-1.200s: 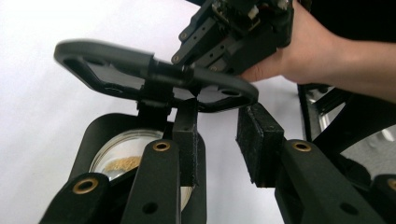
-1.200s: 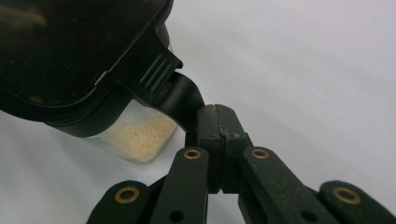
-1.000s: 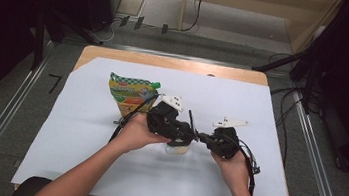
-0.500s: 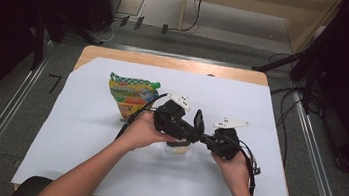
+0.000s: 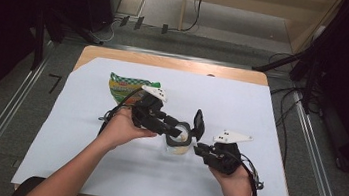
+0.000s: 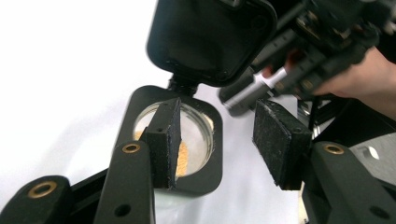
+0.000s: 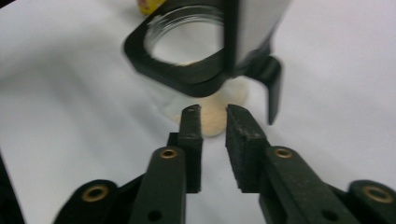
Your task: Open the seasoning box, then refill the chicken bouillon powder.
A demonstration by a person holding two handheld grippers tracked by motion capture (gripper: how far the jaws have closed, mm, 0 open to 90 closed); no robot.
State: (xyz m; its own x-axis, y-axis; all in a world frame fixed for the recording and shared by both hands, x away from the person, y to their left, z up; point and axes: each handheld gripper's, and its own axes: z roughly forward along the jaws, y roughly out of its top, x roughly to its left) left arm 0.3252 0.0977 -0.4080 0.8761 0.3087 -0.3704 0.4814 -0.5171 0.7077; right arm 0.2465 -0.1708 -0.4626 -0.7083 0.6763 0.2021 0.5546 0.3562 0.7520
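Observation:
A clear jar [image 5: 178,148] with a black square rim [image 6: 140,102] stands on the white sheet, a little beige material [image 7: 219,102] at its bottom. Its hinged black lid [image 5: 199,124] stands swung up. My left gripper [image 5: 175,128] reaches over the jar from the left. Its jaws have just been opening: one pad [image 6: 170,135] hangs over the mouth, the other stands outside the rim, and neither presses on it. My right gripper [image 5: 199,149] sits just right of the jar. Its jaws [image 7: 214,114] have just parted a little, with nothing between them.
A green and yellow snack bag [image 5: 126,87] lies behind the left hand. The white sheet [image 5: 262,104] covers most of the wooden table [image 5: 167,62]. Cables trail from both grippers, and the table's right edge lies close behind the right hand.
The left gripper has drawn back to the left and its jaws stand wider. The right gripper has pulled back from the jar toward the person, jaws slightly parted. The lid stays up.

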